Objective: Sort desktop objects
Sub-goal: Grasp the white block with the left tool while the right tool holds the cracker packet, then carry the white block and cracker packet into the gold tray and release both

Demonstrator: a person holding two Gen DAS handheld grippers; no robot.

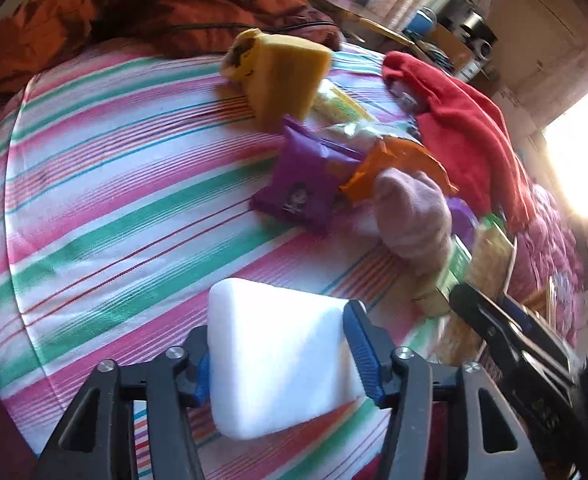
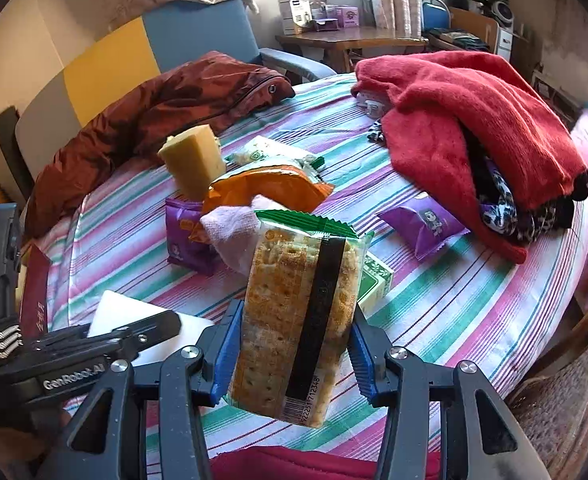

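**Two grips loaded, pile not yet sorted**

Both tongs carry something, so I read this as the carrying part of the sort, not the picking part. My left gripper (image 1: 280,360) has its blue pads pressed on the two sides of a white foam block (image 1: 278,356), which sits tilted between them above the cloth. I think the squeeze is light because the block looks soft and would dent under more.

My right gripper (image 2: 290,350) is clamped on a clear cracker packet (image 2: 301,320), held upright by its lower half with the green sealed edge on top. Gripping low and across the narrow sides keeps the pads off the crackers' faces, as far as I can judge.

Just beyond the tongs lies the remaining heap on the striped tablecloth (image 1: 114,184): a pale pink cloth (image 2: 234,232) leaning on an orange wrapper (image 2: 266,192), a purple snack packet (image 1: 297,188) touching both, and a yellow sponge (image 2: 194,160) standing behind. A second purple packet (image 2: 421,224) lies apart, near the red fleece (image 2: 473,120). A small green box (image 2: 375,280) rests just behind the crackers. A rust-coloured jacket (image 2: 154,108) covers the far edge.

Food and cleaning items are mixed, so I expect separate groups.
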